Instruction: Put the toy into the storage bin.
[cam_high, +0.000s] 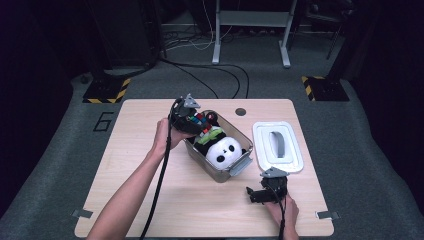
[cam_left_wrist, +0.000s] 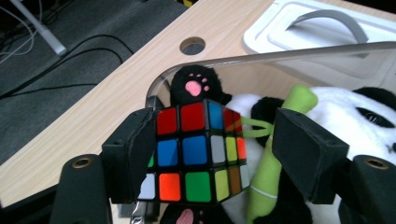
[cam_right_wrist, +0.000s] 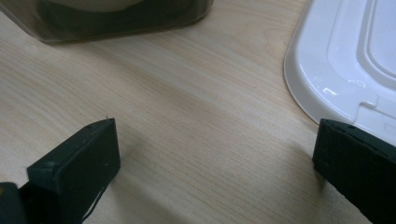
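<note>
The left claw (cam_left_wrist: 210, 154) is straddling a puzzle cube (cam_left_wrist: 196, 151) at the bin's (cam_high: 240, 167) far end; only one pad is touching, so release looks nearly complete. The right claw (cam_right_wrist: 215, 172) is resting open on the bench (cam_high: 140, 200). The lid (cam_high: 277, 147), at right, is awaiting fitting. The left gripper view is revealing a gap at the cube, which the high view hides, beside the panda toy (cam_high: 222, 150).

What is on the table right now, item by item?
Clear plastic storage box: one, transparent, table centre.
Black-and-white plush panda: one, lying inside the box.
Multicoloured puzzle cube: one, over the box's far end, between the left fingers; the left one touches it, and a gap shows at the right.
White plastic lid with grey handle: one, flat on the table right of the box.
Light wooden table: one, round hole near its far edge.
Left gripper: black, at the box.
Right gripper: black, open, empty, over bare wood near the lid.
</note>
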